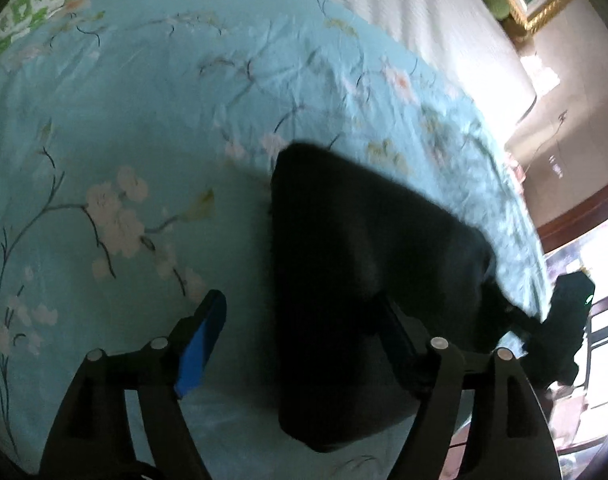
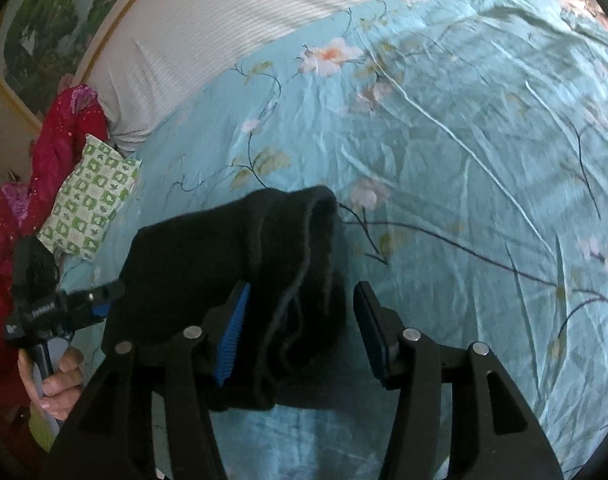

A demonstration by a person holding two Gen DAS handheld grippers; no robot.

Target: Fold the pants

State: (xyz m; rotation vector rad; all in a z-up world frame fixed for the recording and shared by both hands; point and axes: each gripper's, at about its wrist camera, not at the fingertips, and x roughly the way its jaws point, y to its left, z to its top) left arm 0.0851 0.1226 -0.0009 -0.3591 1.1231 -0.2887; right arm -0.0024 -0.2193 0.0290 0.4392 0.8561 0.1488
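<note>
pants [image 1: 364,280]: black, folded thick on your bedsheet [image 1: 144,120].
left gripper [image 1: 304,344]: your jaws wide, pants between them.
right gripper [image 2: 300,328]: your jaws wide around the fold.

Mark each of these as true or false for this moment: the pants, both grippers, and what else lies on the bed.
1. The pants are black. True.
2. The right gripper is clamped shut. False: its jaws stand apart, with pants fabric between them.
3. The bedsheet is light blue with a flower print. True.
4. The pants lie spread out at full length. False: they are bunched into a compact fold.
5. A green-and-white checked pillow lies beside red fabric. True.
6. The left gripper is shut. False: its jaws are wide apart.
</note>
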